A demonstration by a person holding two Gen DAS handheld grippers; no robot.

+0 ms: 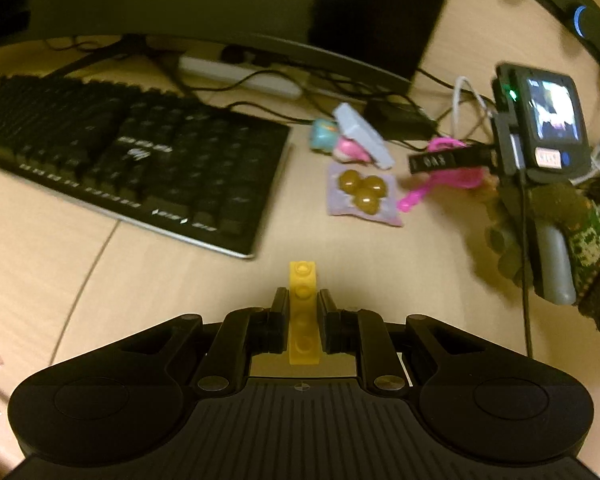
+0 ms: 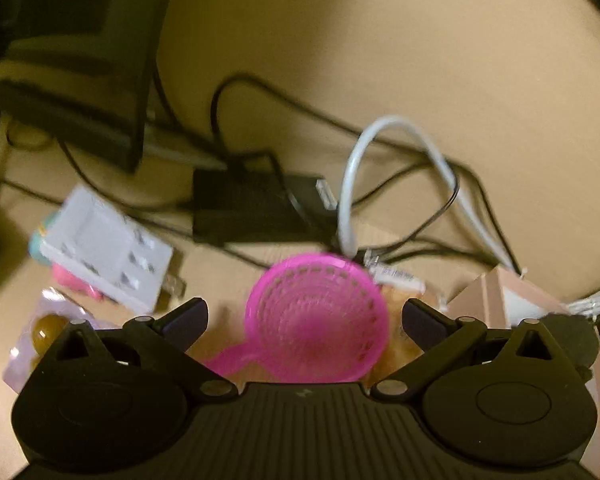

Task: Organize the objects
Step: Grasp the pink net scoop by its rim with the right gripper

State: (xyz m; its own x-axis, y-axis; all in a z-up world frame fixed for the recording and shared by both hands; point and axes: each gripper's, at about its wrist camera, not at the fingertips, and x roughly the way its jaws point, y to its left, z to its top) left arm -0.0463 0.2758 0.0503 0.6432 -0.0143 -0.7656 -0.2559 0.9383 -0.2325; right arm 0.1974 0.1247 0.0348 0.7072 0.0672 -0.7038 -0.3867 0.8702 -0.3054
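A pale wooden counter (image 1: 148, 280) holds a black keyboard (image 1: 132, 152) at far left. The left hand-held gripper (image 1: 303, 300) clamps a yellow studded plastic brick (image 1: 303, 308) (held upright). The right hand-held gripper (image 2: 304, 312) stands open above a pink plastic sieve (image 2: 320, 320).

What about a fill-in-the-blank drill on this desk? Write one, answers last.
1. The left tongs are shut on a ____ studded brick.
2. The right tongs stand ____ over the pink strainer.
3. The clear packet holds ____ brown balls.
4. Left of the packet lies a black ____ on the desk.

Answers: yellow; open; three; keyboard
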